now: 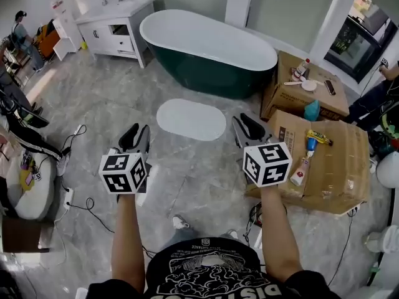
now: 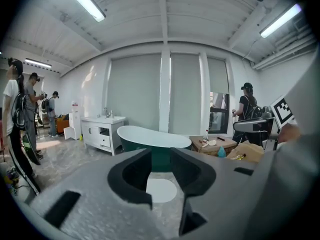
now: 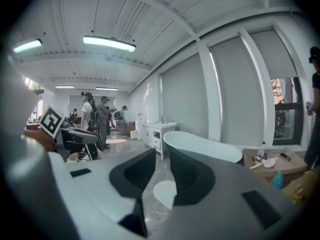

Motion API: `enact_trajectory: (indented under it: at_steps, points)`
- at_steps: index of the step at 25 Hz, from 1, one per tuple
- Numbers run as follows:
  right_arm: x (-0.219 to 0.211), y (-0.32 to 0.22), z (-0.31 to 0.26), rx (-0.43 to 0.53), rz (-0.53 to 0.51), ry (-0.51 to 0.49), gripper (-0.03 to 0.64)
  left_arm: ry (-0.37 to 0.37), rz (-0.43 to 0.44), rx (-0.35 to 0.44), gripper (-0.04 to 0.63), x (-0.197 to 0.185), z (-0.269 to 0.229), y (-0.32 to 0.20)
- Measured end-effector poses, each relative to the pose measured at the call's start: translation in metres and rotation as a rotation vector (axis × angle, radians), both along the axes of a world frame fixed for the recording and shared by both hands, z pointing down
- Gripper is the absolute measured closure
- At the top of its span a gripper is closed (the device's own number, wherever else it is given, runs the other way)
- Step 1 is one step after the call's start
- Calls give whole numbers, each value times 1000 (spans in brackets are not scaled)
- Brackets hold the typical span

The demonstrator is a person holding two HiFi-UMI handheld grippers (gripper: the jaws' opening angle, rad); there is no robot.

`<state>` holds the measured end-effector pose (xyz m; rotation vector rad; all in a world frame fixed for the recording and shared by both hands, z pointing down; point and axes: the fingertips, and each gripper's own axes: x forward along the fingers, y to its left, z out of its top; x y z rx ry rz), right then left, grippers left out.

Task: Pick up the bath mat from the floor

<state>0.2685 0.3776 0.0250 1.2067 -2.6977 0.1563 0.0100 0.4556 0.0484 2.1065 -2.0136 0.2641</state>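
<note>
The person's hands were hidden behind the two marker cubes, one on the left claw (image 1: 138, 130) and one on the right claw (image 1: 248, 124), so only the forearms showed in the head view. In the left gripper view the bath mat (image 2: 161, 190) appeared only through the gap of that claw (image 2: 161, 155), with both of its ends cut off by the dark jaws. In the right gripper view the right-hand jaw of that claw (image 3: 161, 156) covered most of the mat (image 3: 165, 194), leaving a pale curved piece. The small things on the boxes were too small to name with certainty. There was one bath mat (image 1: 191, 119), a white oval lying flat on the grey marbled floor (image 1: 106, 104), in front of the bathtub (image 1: 209, 48) and apart from it. It lay ahead of both claws and roughly midway between them. Its long axis ran left to right across the head view, roughly along the side of the tub, its right end a little nearer the person. Neither claw touched it. Both claws stood narrowly parted with nothing between the jaws, the floor and mat showing through each gap. There was one tub, one white vanity cabinet (image 1: 118, 27) to its left, and two cardboard boxes, one (image 1: 299, 95) beside the tub's right end and a larger one (image 1: 333, 161) just right of the right claw.
</note>
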Motion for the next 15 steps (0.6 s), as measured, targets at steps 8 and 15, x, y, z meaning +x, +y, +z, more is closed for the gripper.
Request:
enact_trajectory:
  at_steps: [8,15]
  points:
    - [-44,-4,-3,-2,106,4,462,33,71,-9,425,-64,8,-22]
    - [-64,-12,-2,-6,157,35,446,51,97,-3,393,-99,11,-42]
